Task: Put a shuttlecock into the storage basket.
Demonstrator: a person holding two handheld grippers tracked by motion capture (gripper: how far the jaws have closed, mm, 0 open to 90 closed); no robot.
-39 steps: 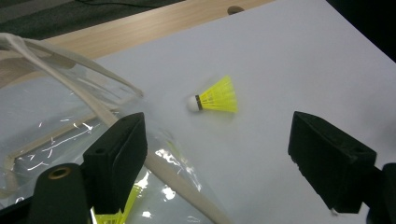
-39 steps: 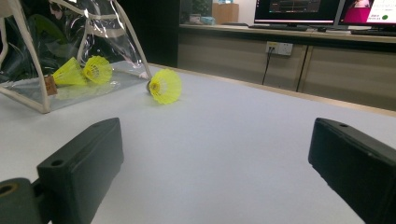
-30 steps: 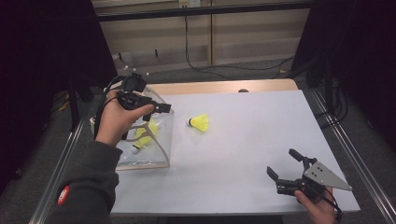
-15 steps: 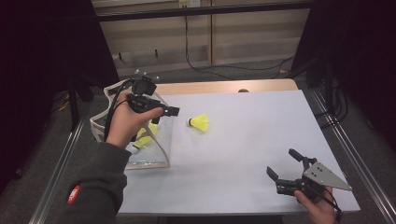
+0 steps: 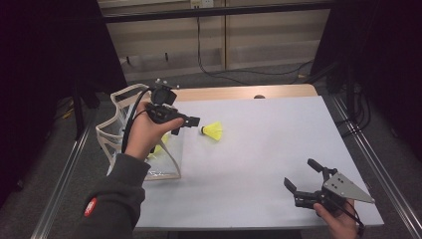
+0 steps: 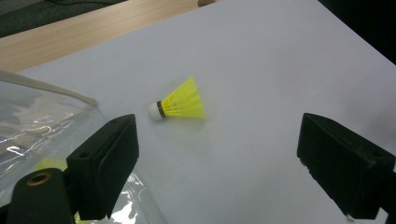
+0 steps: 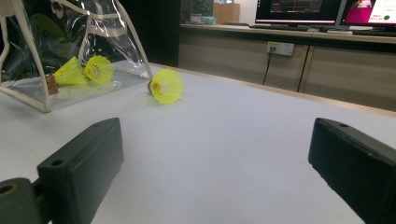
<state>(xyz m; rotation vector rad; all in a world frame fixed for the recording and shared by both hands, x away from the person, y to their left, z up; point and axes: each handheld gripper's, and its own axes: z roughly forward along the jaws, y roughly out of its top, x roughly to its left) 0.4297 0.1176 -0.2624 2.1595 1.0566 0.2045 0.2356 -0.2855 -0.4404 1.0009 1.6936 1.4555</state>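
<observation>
- Nearest the person's edge of the white counter (image 5: 259, 164), well apart from the loose yellow feathered shuttlecock with a white cork tip (image 5: 213, 131): right tool (image 5: 301, 186) resting low, jaws spread wide with nothing between them.
- Seen from the right gripper view, same shuttlecock (image 7: 165, 86) far ahead, open skirt turned this way, just beside the clear plastic pouch with cream piping (image 7: 70, 51).
- Just short of the shuttlecock, on its cork side: left tool (image 5: 185, 124), released, jaws having just been opening, nothing between them yet.
- In the left gripper view, shuttlecock (image 6: 180, 101) lying on its side ahead of the tool (image 6: 224, 158), closer to the left-hand jaw than the right-hand one, cork toward the pouch (image 6: 32, 126), skirt flaring away from it; apart from both jaws.
- Likely handling: very light, prone to roll or skid on the smooth counter if nudged; skirt thin and easily crushed; cork end firm, so best pinched at the cork or the banded neck, gently.
- Beside the shuttlecock on its cork side, the pouch (image 5: 166, 164) standing open, holding two more yellow shuttlecocks (image 7: 84, 70).
</observation>
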